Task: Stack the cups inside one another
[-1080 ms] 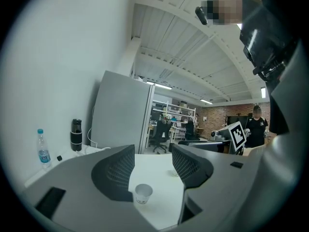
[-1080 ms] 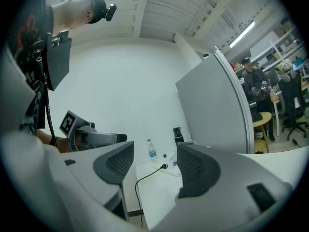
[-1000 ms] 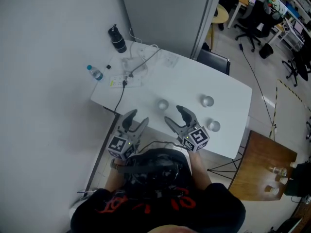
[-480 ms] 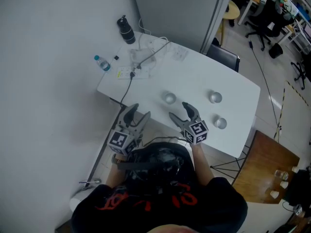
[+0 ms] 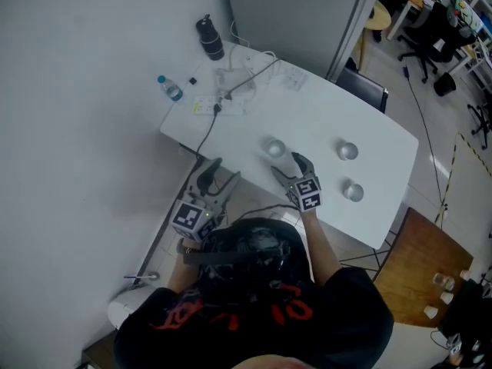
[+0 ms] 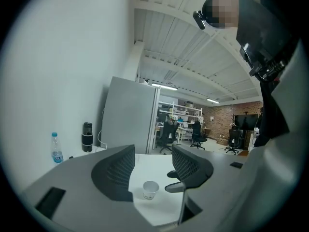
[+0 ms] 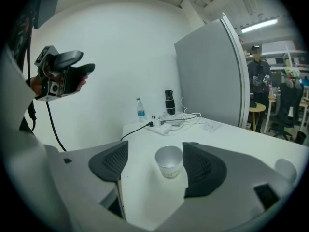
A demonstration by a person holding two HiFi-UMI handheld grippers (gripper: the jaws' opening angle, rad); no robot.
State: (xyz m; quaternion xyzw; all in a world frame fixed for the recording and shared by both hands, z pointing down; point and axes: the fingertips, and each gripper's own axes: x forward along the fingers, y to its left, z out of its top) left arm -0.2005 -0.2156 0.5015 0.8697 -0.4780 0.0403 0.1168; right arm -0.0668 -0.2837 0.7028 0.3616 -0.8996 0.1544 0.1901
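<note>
R gripper (image 5: 290, 166) dropped twd empty cup (image 7: 169, 160), jaws just opened wider, not touching; L gripper (image 5: 219, 174) jaws open.

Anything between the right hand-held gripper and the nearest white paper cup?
Nothing: only bare white tabletop separates the right hand-held gripper from the white paper cup, per the right gripper view.

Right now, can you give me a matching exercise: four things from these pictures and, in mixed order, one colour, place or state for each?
Things:
1. leftmost paper cup
2. flask
3. water bottle
4. left gripper

Descriptions:
a. black, at the far corner of the table
b. jaws apart, holding nothing
c. upright, mouth up, untouched
d. clear, with a blue cap

Pairs: 1-c, 2-a, 3-d, 4-b.
</note>
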